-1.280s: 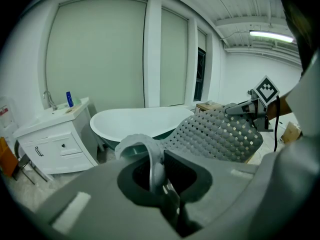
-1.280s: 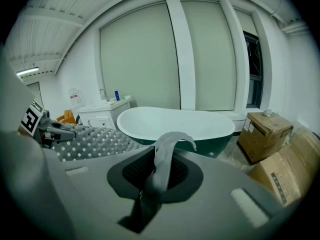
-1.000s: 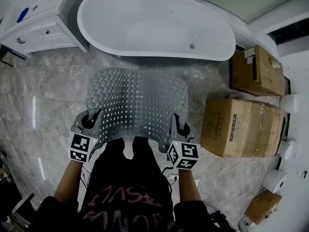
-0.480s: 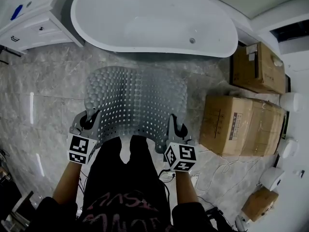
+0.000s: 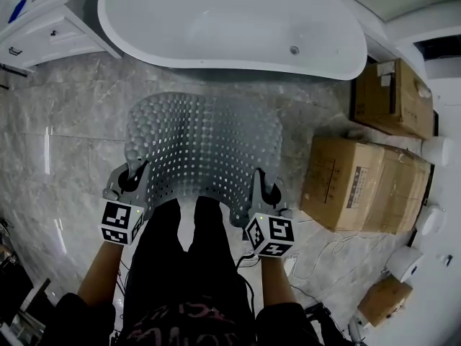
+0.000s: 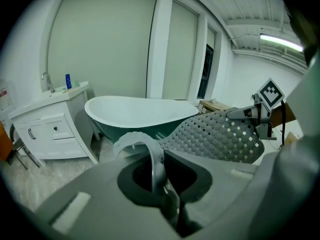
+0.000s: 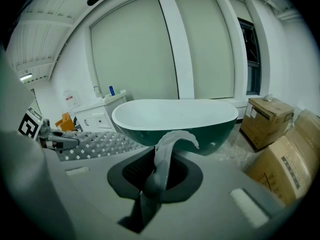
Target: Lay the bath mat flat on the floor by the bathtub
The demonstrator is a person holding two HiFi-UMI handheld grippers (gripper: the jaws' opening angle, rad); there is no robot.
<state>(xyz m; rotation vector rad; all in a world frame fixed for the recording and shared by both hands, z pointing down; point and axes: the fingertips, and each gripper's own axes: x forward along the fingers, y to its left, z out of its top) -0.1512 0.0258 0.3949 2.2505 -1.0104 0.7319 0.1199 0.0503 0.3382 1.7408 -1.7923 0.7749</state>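
Bath mat (image 5: 203,150): spread wide and bowed between the two grippers, over the floor (image 5: 65,143) on the near side of the bathtub (image 5: 230,20); the far edge reaches close to the tub's base and the near corners are up in the jaws
Left gripper (image 5: 133,177): fingers pinched together on the mat's near left corner, with the rim curling up out of them
Right gripper (image 5: 262,187): fingers likewise clamped on the near right corner
Change: against the head view a second ago, both grippers sit a little lower and the tub has slid toward the top edge of the frame; the grips and the mat's spread look the same
Meaning: I judge the lowering is under way, with the mat squared to the tub but not flat; the near edge has yet to go down and the jaws to let go
Head view only: the mat's whole outline and how it lines up with the tub's long side
Gripper views only: the pinch itself; the left gripper view also shows the mat arching clear of the floor across to the right gripper
Unsettled: whether the far edge touches the floor, which no view shows
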